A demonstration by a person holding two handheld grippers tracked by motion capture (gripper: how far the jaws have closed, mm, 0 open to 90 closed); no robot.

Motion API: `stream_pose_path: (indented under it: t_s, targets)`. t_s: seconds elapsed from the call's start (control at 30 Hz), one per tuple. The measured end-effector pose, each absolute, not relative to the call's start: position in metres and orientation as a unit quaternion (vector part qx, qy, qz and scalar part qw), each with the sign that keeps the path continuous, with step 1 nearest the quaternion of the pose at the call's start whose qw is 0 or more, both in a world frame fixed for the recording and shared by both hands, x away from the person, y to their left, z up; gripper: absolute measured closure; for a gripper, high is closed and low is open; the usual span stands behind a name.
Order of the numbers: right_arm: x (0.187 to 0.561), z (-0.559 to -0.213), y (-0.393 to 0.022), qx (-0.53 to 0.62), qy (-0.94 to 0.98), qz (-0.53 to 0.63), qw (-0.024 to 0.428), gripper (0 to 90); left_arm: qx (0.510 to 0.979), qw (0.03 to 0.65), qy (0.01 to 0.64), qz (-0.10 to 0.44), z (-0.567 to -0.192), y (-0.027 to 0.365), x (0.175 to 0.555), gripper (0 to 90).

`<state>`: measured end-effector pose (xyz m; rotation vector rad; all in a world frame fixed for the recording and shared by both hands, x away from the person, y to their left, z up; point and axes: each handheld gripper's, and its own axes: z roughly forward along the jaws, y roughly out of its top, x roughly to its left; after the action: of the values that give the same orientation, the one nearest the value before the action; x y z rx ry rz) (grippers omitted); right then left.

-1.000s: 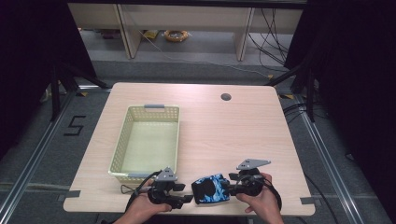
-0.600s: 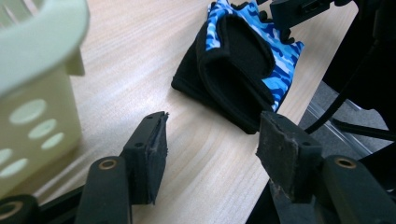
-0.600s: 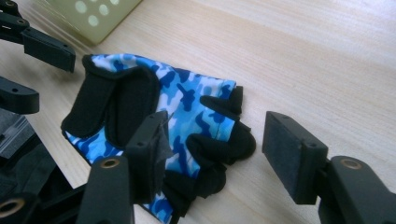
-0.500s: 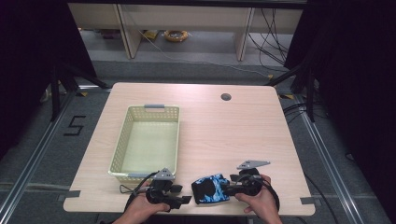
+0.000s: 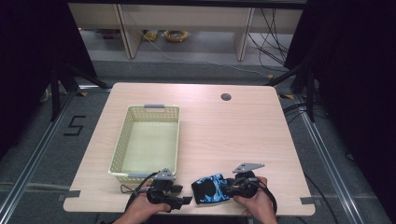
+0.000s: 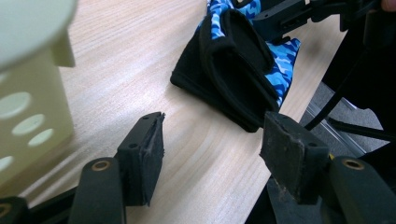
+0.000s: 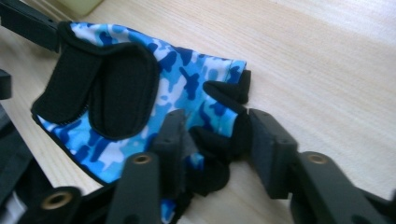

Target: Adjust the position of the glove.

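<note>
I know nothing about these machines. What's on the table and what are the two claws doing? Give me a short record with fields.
Table: pale wooden top
Basket: cream plastic, holed walls, nothing inside, left half of the table
Glove: blue camouflage with black patches, at the near edge, outside the basket
Right claw: jaws around the glove's black finger end, just been closing
Left claw: open, nothing between its jaws, pointing at the glove, short of it
Hands: a person's hand holds each claw
</note>
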<state>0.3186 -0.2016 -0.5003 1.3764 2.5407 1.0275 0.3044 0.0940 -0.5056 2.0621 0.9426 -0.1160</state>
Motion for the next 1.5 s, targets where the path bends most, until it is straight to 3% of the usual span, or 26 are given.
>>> stream_pose_path:
  t_s: [0.33,0.9,1.3,1.5]
  targets:
    - [0.318,-0.505,-0.208,0.430,0.826,0.361,0.038,75.1,0.818,0.422,0.385,-0.064,-0.507,0.087,0.308,40.0]
    - [0.318,-0.508,-0.211,0.427,0.824,0.372,0.034,76.6,0.817,0.422,0.378,-0.103,-0.514,0.067,0.308,48.1]
    - [0.318,-0.510,-0.211,0.428,0.817,0.384,0.033,76.5,0.808,0.426,0.392,-0.110,-0.517,0.059,0.314,62.0]
    - [0.318,-0.510,-0.211,0.426,0.817,0.387,0.036,76.5,0.800,0.449,0.382,-0.107,-0.518,0.058,0.314,77.6]
